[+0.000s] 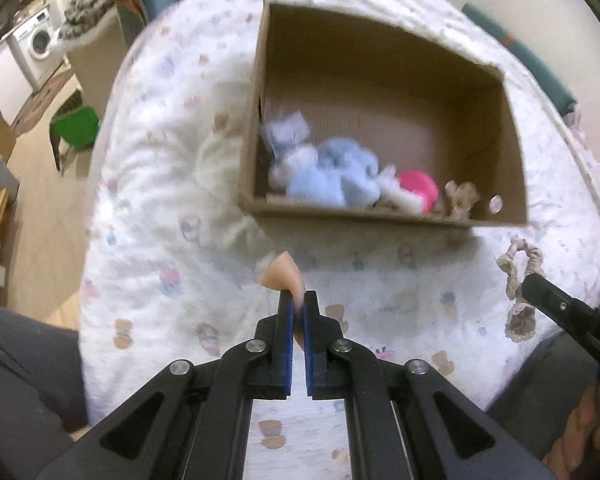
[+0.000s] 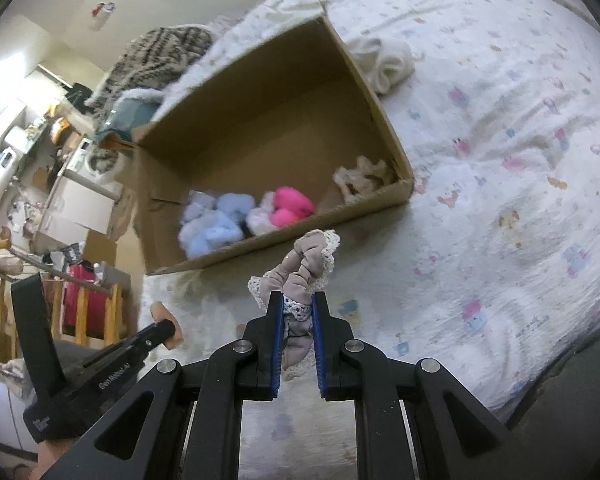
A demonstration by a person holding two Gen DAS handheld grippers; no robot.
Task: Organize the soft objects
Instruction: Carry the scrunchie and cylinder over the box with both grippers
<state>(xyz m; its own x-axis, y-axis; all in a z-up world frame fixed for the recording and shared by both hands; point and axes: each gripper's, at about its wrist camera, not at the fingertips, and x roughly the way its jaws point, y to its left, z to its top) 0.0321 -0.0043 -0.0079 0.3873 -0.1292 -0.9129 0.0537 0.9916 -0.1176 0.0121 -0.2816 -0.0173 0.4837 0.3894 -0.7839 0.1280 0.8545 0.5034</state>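
Left wrist view: low over the bed [image 1: 148, 200]; faces the cardboard box [image 1: 380, 216] head-on, near
Right wrist view: higher, from the right; box [image 2: 284, 240] angled
Shared: box, bed [image 2: 500, 140]

On my feeds: bed with a white printed quilt [image 2: 500, 120]; cream cloth bundle [image 2: 388, 62] lying on it toward its far edge. Off the bed's left edge I list a washing machine [image 1: 36, 42], green stool [image 1: 76, 126], wooden rack [image 2: 84, 312] holding pink clothing.
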